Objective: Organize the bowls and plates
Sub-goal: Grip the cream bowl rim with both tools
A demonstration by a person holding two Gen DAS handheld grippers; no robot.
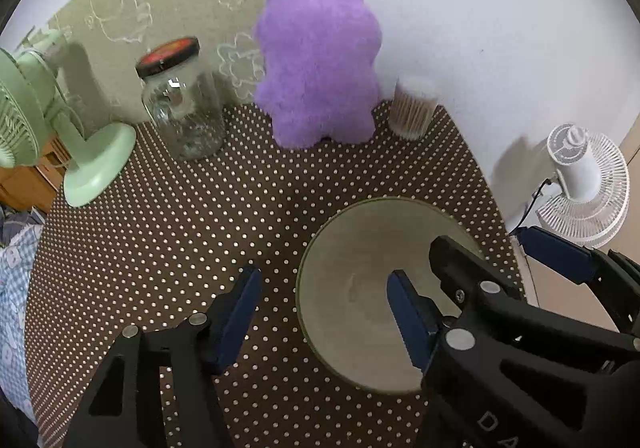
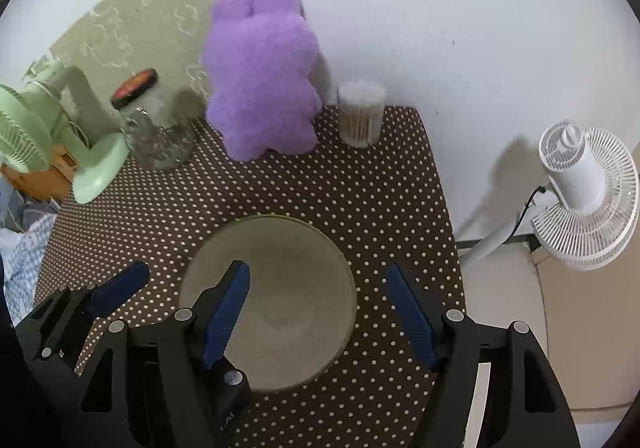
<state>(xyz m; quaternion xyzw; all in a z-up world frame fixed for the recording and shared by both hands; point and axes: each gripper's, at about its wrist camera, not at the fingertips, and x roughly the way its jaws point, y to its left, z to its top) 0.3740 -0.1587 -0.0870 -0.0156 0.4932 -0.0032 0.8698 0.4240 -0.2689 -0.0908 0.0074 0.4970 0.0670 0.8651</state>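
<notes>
Grey-green bowl (image 1: 372, 288) sits with each rim between open jaws of left gripper (image 1: 324, 312) and right gripper (image 2: 320, 308).

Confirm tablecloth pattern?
Brown tablecloth with small white polka dots, clearest in the right wrist view.

White letters "DA" stand on the black body of the left gripper (image 1: 324, 298), behind its right-hand jaw. On the right gripper (image 2: 320, 296), small letters reading roughly "KAI" sit behind the left-hand jaw. The print on the jar lid (image 1: 168, 55) is too blurred to read.
</notes>
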